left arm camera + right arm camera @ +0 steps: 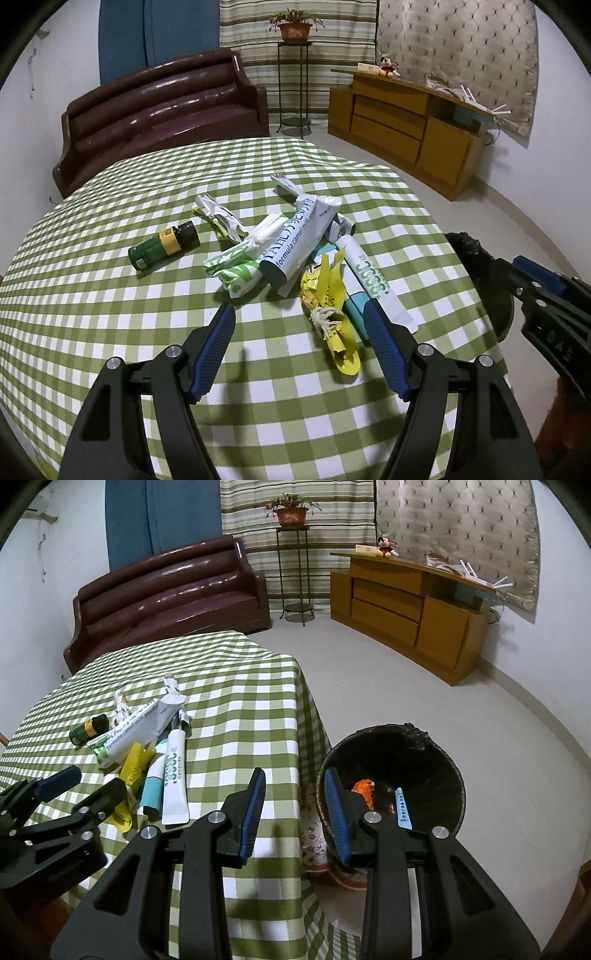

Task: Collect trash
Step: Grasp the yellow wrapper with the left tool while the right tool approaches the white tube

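Trash lies piled on the green-checked tablecloth (110, 314): a green bottle (164, 245), a white milk-powder sachet (295, 247), a green-and-white pack (236, 269), a white tube (373, 284), a teal tube (354, 310) and a yellow wrapper (332, 310). My left gripper (298, 310) hovers open just short of the pile, with the yellow wrapper's near end between its fingers, untouched. My right gripper (295, 775) is open and holds nothing, above the table's edge and the black-lined bin (424, 746). An orange scrap (364, 788) and a pale blue strip (402, 808) lie inside the bin.
The bin stands on the floor off the table's right corner, beside a floral-patterned object (314, 834). A brown sofa (159, 107) sits behind the table, with a wooden cabinet (399, 122) and a plant stand (293, 85) at the back.
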Demonstrator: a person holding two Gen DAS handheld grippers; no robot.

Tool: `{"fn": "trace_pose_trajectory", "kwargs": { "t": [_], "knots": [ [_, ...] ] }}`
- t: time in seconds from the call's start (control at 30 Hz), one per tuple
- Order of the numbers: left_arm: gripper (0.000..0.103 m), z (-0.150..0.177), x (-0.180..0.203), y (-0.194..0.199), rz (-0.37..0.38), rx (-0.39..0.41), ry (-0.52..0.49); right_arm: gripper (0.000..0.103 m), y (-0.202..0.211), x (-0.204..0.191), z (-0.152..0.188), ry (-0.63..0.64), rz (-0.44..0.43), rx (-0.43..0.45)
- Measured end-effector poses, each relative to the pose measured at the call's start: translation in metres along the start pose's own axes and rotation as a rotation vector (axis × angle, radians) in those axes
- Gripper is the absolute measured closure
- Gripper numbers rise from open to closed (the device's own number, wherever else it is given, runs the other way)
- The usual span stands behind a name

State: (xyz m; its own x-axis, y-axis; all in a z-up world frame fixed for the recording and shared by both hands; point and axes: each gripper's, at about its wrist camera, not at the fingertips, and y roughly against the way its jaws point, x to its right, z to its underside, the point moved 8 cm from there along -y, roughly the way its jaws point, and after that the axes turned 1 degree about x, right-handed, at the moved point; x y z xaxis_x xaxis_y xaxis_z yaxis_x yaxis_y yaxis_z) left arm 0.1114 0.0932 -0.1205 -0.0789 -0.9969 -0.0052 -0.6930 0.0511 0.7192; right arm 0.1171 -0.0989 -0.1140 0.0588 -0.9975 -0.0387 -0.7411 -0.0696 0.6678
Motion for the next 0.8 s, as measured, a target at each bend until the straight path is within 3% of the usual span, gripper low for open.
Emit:
{"fn": "trace_pose_trajectory", "kwargs": {
  "t": [0.13, 0.3, 0.43, 0.8],
  "knots": [
    [0.037, -0.001, 0.001, -0.011, 0.008, -0.014, 0.0, 0.07, -0.001, -0.001, 0.001, -0.001, -0.002, -0.004],
    [0.059, 0.005, 0.006, -0.019, 0.033, -0.043, -0.02, 0.07, -0.002, -0.001, 0.002, -0.001, -0.007, -0.011],
    [0.08, 0.007, 0.008, -0.021, 0.099, -0.056, -0.003, 0.07, -0.004, -0.002, 0.002, 0.001, -0.01, -0.014],
    [0.082, 0.015, 0.004, 0.001, 0.122, -0.031, -0.031, 0.07, -0.005, -0.017, 0.002, 0.02, -0.029, -0.014]
  ]
}}
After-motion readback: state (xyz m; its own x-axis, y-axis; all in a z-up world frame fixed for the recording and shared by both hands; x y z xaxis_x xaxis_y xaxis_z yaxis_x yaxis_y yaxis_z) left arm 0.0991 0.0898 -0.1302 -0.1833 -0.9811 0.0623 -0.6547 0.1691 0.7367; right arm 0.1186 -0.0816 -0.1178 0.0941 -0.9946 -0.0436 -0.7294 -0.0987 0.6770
